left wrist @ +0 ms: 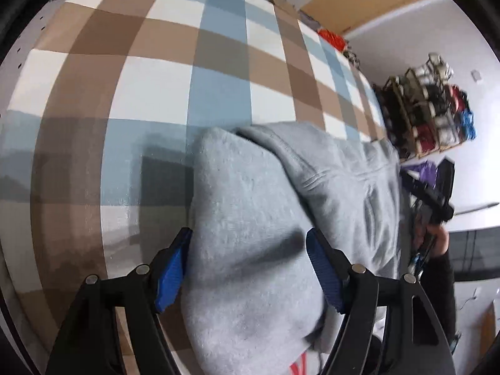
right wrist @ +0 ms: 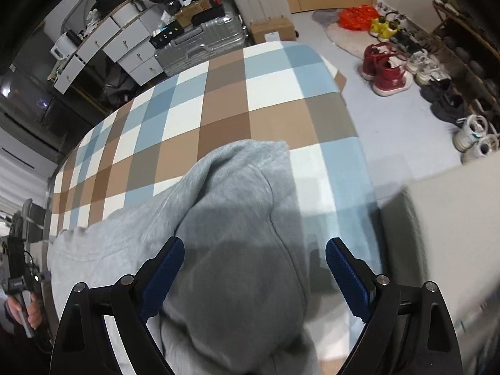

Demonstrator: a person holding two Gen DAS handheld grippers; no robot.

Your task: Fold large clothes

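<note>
Grey sweatshirt (left wrist: pixel 250 218) lies bunched on the checked cloth (left wrist: pixel 156 78) — one fold laid, not yet neat. Left gripper (left wrist: pixel 247 268) and right gripper (right wrist: pixel 253 278) stand wide, jaws astride the fabric — nothing gripped.

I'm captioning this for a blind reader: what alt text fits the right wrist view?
An open right claw hovers over a grey sweatshirt lying on a blue, brown and white checked cloth. Shoes line the floor at right.
</note>
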